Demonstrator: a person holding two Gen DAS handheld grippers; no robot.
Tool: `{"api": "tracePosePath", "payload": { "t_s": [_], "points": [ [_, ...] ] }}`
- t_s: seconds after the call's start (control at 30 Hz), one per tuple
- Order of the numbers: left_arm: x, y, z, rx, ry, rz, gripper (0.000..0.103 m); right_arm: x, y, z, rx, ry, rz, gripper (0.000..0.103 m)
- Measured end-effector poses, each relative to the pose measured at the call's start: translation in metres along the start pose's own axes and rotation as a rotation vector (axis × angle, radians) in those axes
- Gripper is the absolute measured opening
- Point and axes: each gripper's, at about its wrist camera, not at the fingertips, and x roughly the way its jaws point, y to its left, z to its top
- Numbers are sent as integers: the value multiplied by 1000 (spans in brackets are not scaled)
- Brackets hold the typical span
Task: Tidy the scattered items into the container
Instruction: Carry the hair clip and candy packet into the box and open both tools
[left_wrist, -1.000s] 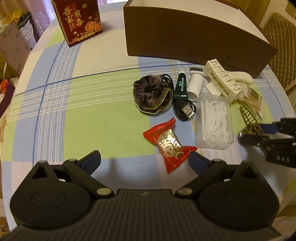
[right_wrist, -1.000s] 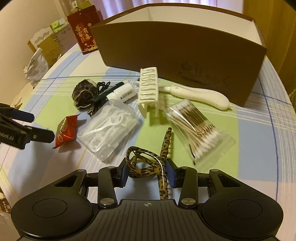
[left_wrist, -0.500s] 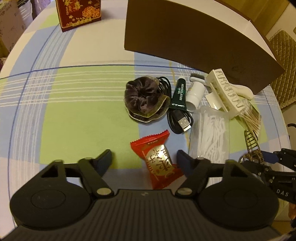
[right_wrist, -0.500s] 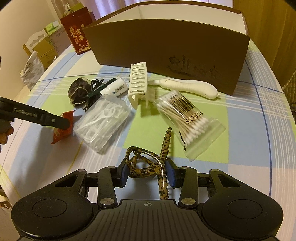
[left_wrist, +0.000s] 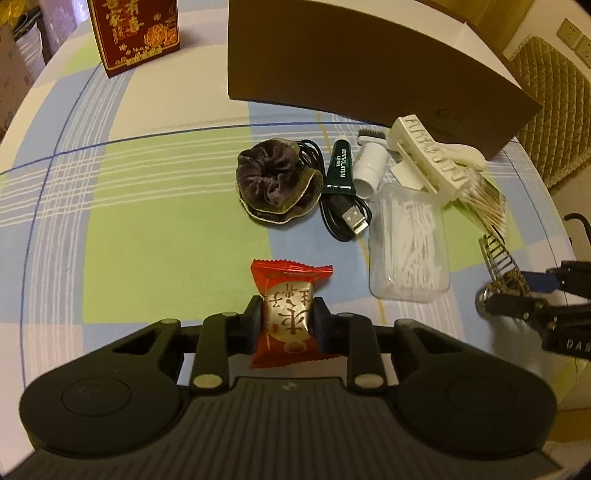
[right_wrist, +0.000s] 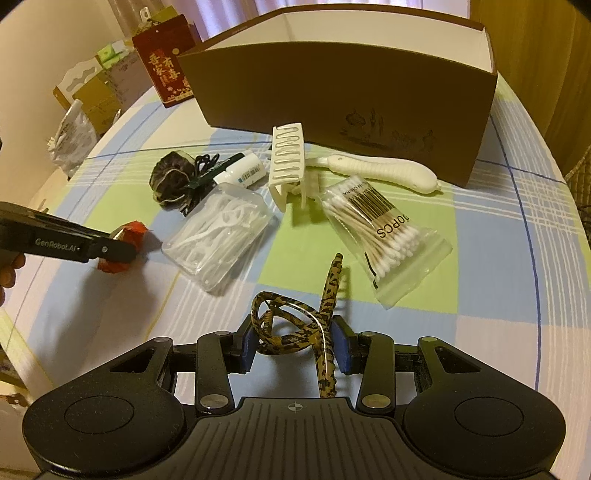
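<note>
My left gripper (left_wrist: 289, 320) is shut on a red and gold wrapped candy (left_wrist: 288, 314) low over the checked tablecloth; the right wrist view shows the same gripper (right_wrist: 118, 245) at the far left. My right gripper (right_wrist: 294, 345) is shut on a leopard-print hair claw clip (right_wrist: 295, 325), seen also as the clip (left_wrist: 506, 280) at the right edge of the left view. The brown open container (right_wrist: 332, 88) stands at the back. Before it lie a white claw clip (right_wrist: 288, 162), a cotton swab bag (right_wrist: 380, 229), a clear floss pick box (right_wrist: 221, 232) and a dark scrunchie (left_wrist: 273, 181).
A green lip gel tube (left_wrist: 341, 170), a white bottle (left_wrist: 369, 170), a black USB cable (left_wrist: 343, 218) and a white brush (right_wrist: 391, 171) lie among the items. A red gift box (left_wrist: 136, 33) stands at the back left. Bags and boxes crowd beyond the table's left edge.
My left gripper moved forward over the candy and shut on it. The right gripper kept its hold on the leopard clip and shifted slightly.
</note>
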Motion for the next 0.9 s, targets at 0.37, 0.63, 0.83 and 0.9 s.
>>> {"api": "tracePosePath", "payload": {
  "t_s": [0.37,0.63,0.83,0.9],
  "points": [
    [-55,-8,15,39,-140,-45,23,-41,3,23,24,-114,74,44],
    [-75,-29,65,119,-237,-108,23,-70,-5,76,-32,-234,52,44],
    [-80,-43,115,150,-300,-144,23,-80,-20,123,-84,-330,-4,44],
    [-79,-47,131,150,-315,-152,23,-79,-26,139,-89,-357,-19,44]
  ]
}}
